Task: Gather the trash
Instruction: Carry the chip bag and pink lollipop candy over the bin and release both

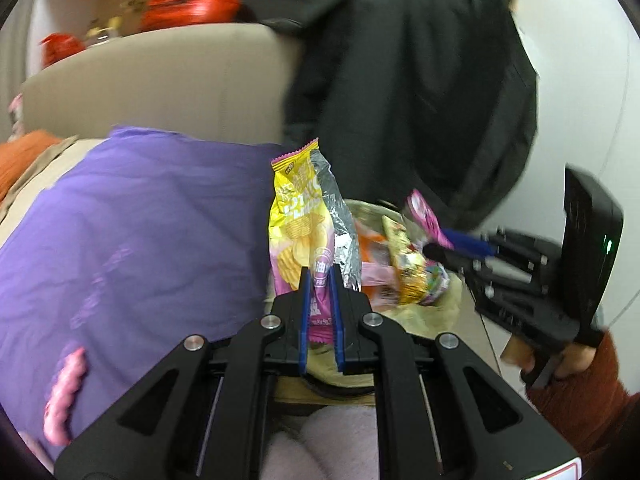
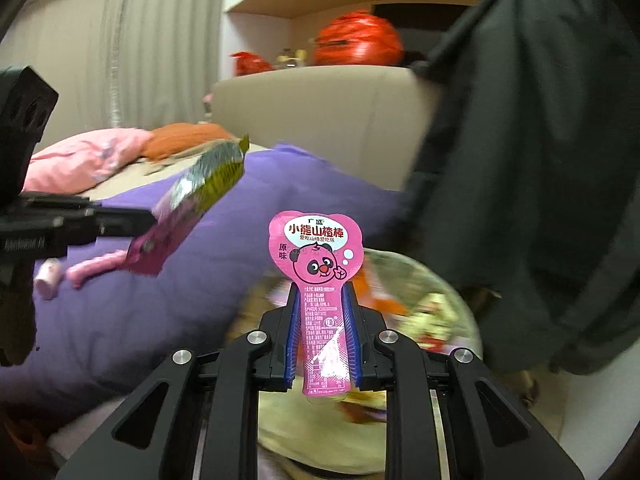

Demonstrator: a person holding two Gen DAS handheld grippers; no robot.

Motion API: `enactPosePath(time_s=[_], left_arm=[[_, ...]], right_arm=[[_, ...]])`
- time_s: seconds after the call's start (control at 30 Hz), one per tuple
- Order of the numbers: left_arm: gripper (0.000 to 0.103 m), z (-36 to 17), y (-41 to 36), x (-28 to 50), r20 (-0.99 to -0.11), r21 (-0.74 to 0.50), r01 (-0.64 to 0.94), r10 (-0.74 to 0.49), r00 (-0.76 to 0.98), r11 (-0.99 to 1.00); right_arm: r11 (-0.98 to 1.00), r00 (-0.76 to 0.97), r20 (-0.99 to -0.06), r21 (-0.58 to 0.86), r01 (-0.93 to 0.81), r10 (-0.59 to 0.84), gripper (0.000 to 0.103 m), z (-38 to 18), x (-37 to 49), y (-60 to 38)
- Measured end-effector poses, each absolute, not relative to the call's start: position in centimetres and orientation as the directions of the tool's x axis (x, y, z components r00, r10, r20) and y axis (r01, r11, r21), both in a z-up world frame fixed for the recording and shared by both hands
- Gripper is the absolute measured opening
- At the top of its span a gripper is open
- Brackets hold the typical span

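Holding chip bag (image 1: pixel 298 224); only right view reads pink wrapper (image 2: pixel 316 256) label.

Black grippers (image 1: pixel 322 300), blue pads, silver screws, rust-red fuzzy sleeve (image 1: pixel 580 392)

A purple blanket (image 1: pixel 132 220) is spread over the bed, and a pink twisted toy (image 1: pixel 66 394) is seen lying on it. A beige headboard (image 1: pixel 160 88) is set behind the bed. A dark jacket (image 1: pixel 416 80) is hung to the right, beside the headboard. Red plastic bags (image 2: pixel 356 40) are kept on the shelf behind the headboard. A pink pillow (image 2: pixel 84 156) and an orange cushion (image 2: pixel 188 140) are placed at the bed's far end, touching each other. Grey curtains (image 2: pixel 132 48) are drawn in the background.
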State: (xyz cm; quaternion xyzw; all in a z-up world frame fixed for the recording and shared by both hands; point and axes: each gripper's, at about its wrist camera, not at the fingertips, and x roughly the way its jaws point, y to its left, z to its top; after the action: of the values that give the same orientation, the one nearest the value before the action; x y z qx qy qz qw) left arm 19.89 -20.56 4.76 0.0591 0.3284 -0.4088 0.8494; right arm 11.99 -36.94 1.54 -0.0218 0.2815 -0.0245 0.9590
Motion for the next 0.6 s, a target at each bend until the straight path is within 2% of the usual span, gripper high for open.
enactPosePath(time_s=[0.2,0.4,0.6], left_arm=[[0.009,2.9,-26.6,20.0,-0.651,-0.164,0.784,-0.663,0.37,0.599],[0.009,-0.3,-30.2,21.5,-0.715,-0.235,0.834,-0.67,0.2,0.5],[0.006,-2.5,-34.0,24.0,-0.796,-0.143,0.828,-0.561,0.229,0.542]], right_arm=[[0.994,0.827,-0.554,-0.019,0.108,-0.101,0.02,0.7,11.0,-41.8],[0.991,0.81,-0.576,0.003,0.133,-0.107,0.02,-0.5,11.5,-44.7],[0.991,0.784,-0.616,0.042,0.124,-0.072,0.02,-2.0,13.2,-46.4]])
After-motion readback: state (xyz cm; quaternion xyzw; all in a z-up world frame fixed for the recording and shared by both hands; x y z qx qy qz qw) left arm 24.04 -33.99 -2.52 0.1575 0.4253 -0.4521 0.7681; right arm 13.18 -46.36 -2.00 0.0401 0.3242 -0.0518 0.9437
